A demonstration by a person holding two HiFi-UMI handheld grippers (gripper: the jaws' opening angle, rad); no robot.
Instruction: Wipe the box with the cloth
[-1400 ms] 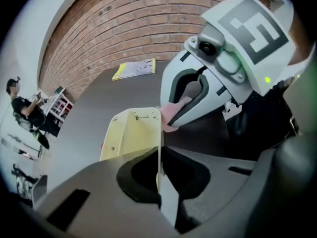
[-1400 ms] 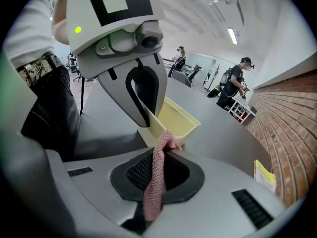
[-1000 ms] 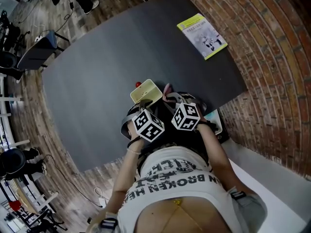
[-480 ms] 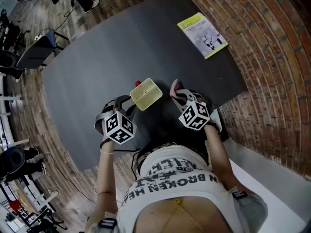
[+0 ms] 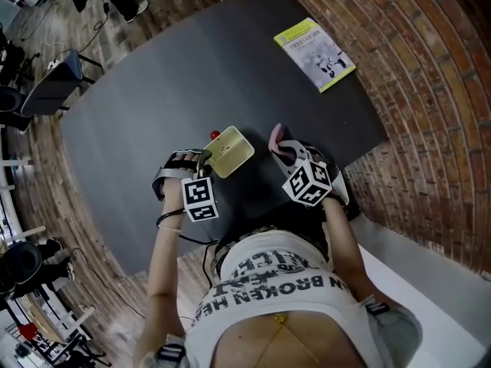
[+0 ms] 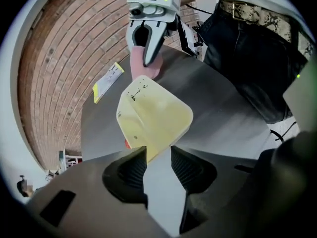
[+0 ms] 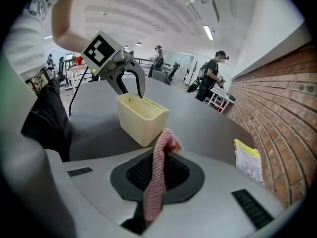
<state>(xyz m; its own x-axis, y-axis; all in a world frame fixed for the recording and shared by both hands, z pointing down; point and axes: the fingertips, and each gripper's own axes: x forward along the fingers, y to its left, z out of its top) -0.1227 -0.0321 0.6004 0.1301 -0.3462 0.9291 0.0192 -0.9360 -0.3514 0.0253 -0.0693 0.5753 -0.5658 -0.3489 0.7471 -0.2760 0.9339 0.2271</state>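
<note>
On the left of the head view, the left gripper [image 5: 201, 159] sits at the near-left corner of the box [image 5: 230, 150]. Its own view shows the jaws standing apart, with that corner of the box just inside the gap. The pads do not appear to press on it, so the box is released rather than grasped.

The box is pale yellow and open-topped. It stands upright on the dark table [image 5: 153, 90] between the two grippers. It looks slightly oblong, with its longer sides running up and to the right in the head view.

The right gripper [image 7: 162, 157] is just beside the box's right side, close but apart from it. Its jaws are clenched on the pink cloth [image 7: 157, 187], which sticks out past the tips towards the box. The wipe probably turns on this: the box lies to the left of the cloth, so the nearest wall is the first surface to reach, while the left gripper is placed to steady the far corner.

The right gripper view shows the left gripper's fingers straddling the rim, which the head view leaves unclear. Only the head view shows a small red thing [image 5: 215, 134] behind the box. A booklet [image 5: 314, 44] lies well apart at the far right.
</note>
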